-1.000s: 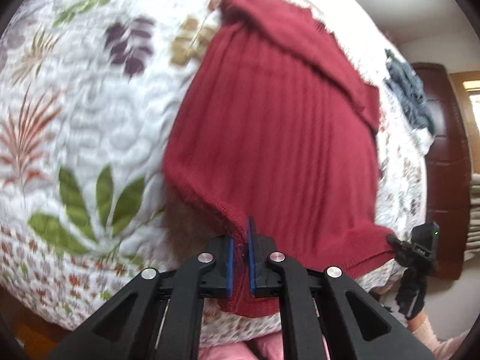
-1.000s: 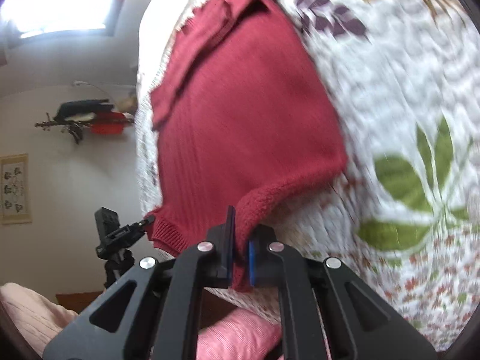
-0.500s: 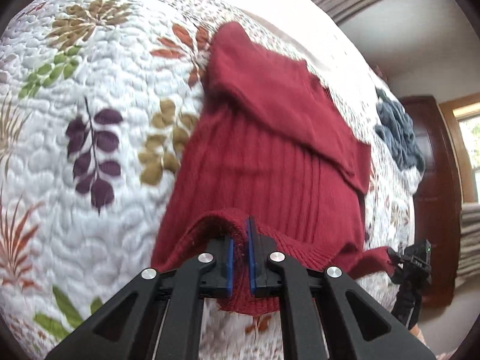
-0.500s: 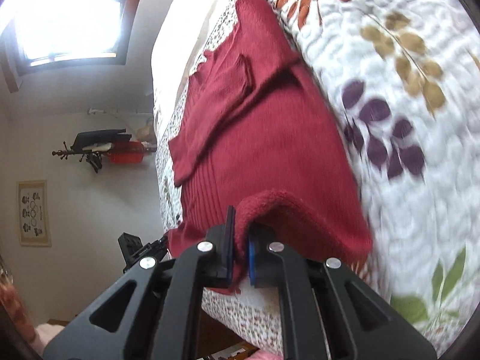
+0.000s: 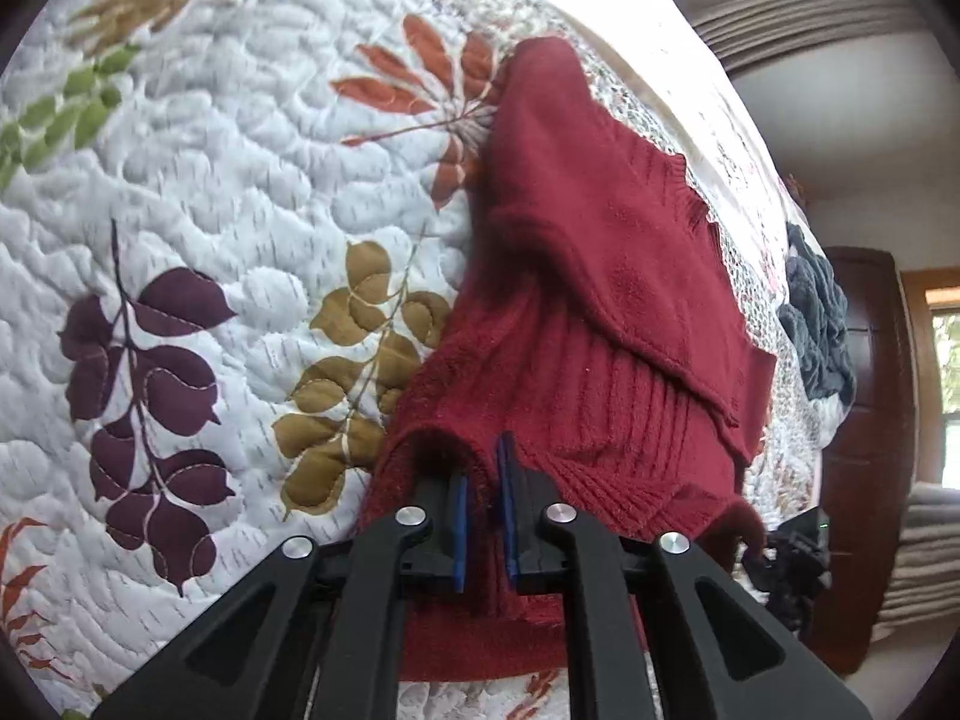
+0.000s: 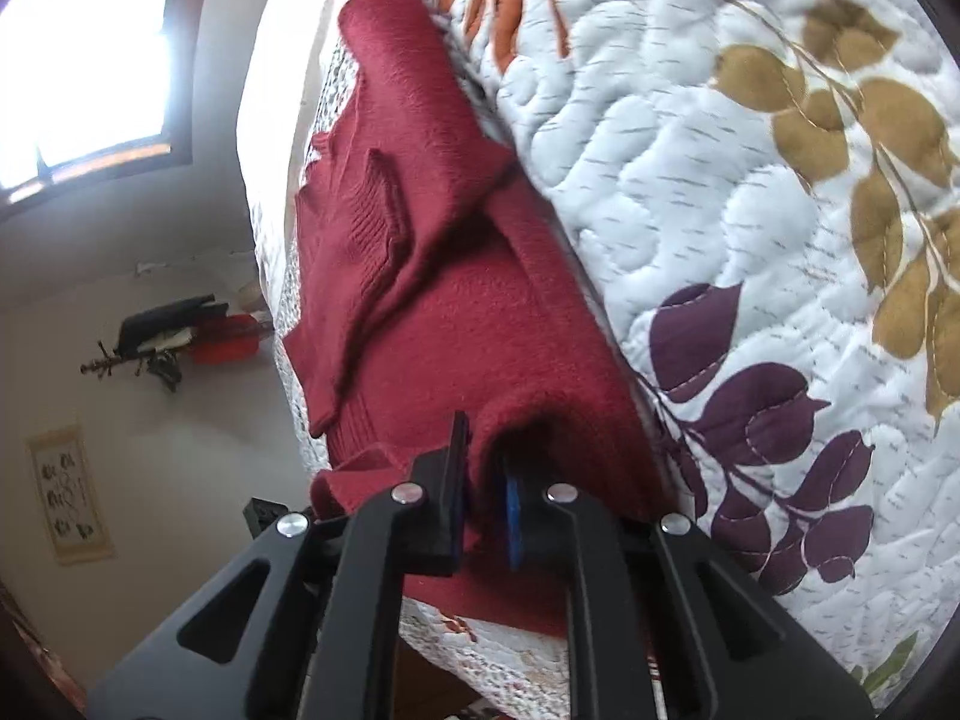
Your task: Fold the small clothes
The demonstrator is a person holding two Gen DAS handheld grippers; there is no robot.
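A dark red knit sweater (image 5: pixel 600 312) lies on a white quilt with a leaf print (image 5: pixel 210 210), its sleeves folded across the chest. My left gripper (image 5: pixel 483 480) is shut on the sweater's bottom hem at one corner, and the hem is lifted and carried over the body. In the right wrist view the same sweater (image 6: pixel 432 252) shows with its hem curled up over the body, and my right gripper (image 6: pixel 483 474) is shut on the other hem corner. The other gripper (image 5: pixel 786 564) shows small and dark at the hem's far end.
The quilt (image 6: pixel 750 180) covers a bed whose edge runs just below the grippers. A grey-blue garment (image 5: pixel 816 330) lies further along the bed near a dark wooden door (image 5: pixel 864 450). A window (image 6: pixel 84 60) and a wall rack (image 6: pixel 168 342) stand beyond.
Both grippers have carried the bottom hem up from the bed's edge and forward over the sweater's body toward the collar. The lower half now doubles over.
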